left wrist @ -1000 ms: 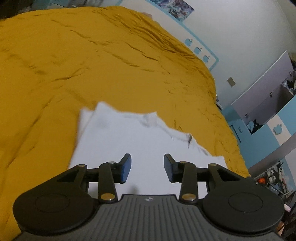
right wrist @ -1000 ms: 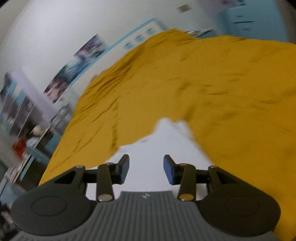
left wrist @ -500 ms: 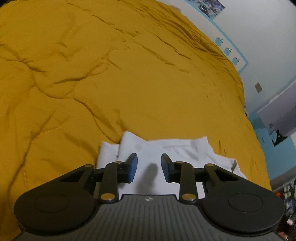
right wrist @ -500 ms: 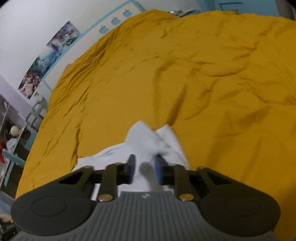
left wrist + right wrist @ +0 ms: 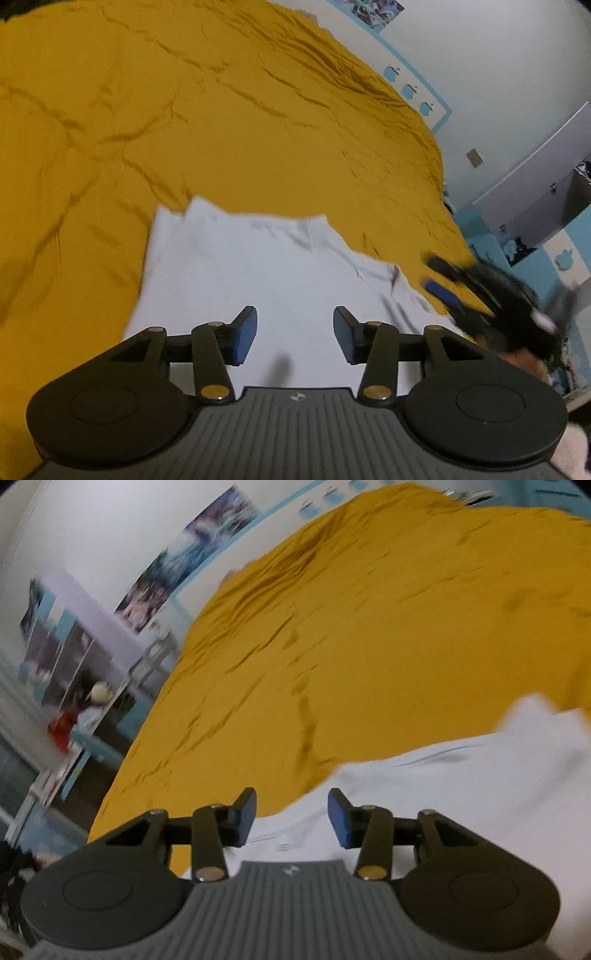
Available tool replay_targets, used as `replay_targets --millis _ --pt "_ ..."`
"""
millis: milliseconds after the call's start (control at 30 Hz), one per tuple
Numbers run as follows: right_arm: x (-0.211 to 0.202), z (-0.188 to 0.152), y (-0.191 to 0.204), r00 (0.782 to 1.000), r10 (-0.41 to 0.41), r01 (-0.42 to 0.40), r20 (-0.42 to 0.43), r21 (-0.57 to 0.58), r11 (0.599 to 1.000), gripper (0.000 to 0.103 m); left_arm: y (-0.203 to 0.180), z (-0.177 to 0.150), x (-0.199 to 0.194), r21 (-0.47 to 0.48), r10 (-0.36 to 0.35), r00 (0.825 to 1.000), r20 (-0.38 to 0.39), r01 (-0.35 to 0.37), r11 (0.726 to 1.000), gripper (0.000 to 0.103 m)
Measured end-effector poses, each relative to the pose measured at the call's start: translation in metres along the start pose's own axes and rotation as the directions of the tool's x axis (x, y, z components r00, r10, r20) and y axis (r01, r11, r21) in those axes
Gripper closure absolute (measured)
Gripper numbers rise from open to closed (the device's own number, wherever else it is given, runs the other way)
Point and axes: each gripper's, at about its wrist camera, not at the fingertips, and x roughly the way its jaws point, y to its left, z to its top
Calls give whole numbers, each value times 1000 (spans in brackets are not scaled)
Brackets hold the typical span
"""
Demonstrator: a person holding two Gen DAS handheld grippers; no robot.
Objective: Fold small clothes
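- Left wrist view: left tool point(image 5: 294, 334) with jaws wide apart, holding nothing, hovering over white garment point(image 5: 258, 284).
- Garment lying flat on yellow bed cover point(image 5: 221, 129), directly ahead of and under the left tool; one layer seemingly doubled over along the far-left edge, judging by the stepped corner there.
- Right wrist view: right tool point(image 5: 291, 814) also with jaws apart and empty; garment point(image 5: 461, 794) ahead and to the right of it, bed cover point(image 5: 369, 627) ahead and to the left.
- Right tool point(image 5: 447, 284) seen also from the left wrist, ahead-right, just beside the garment's right edge, strongly blurred.
- Possible trouble: closing on both garment and bed cover together, because both are soft and touching; would drag the cover up with the fold.
- Possible trouble: pinching only the top layer, so the lower layer slips and the fold comes out crooked.
- Possible trouble: misjudging the edge, since white cloth shows almost no contrast here.
- Hard to make out: kind of garment, its near edge (hidden behind both tool bodies), the dark marks near its right side, blurred shelves and objects beside the bed.
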Motion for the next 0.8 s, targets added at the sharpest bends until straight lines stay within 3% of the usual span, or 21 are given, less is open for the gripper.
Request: replay_targets --millis 133,367,533,800 --pt "47 -12 23 996 -60 57 -63 -56 997 69 9 -6 11 10 28 999 -46 -27 1000 49" --pt "93 -28 25 983 -166 154 -80 -140 978 69 16 -9 18 32 33 998 -50 -31 999 49" --pt "77 -31 22 983 -157 142 -94 -154 978 69 16 -7 23 26 44 998 -55 -42 999 48" --pt "3 -72 22 983 -128 112 -134 -123 986 69 10 -12 7 23 59 997 -56 -58 998 47"
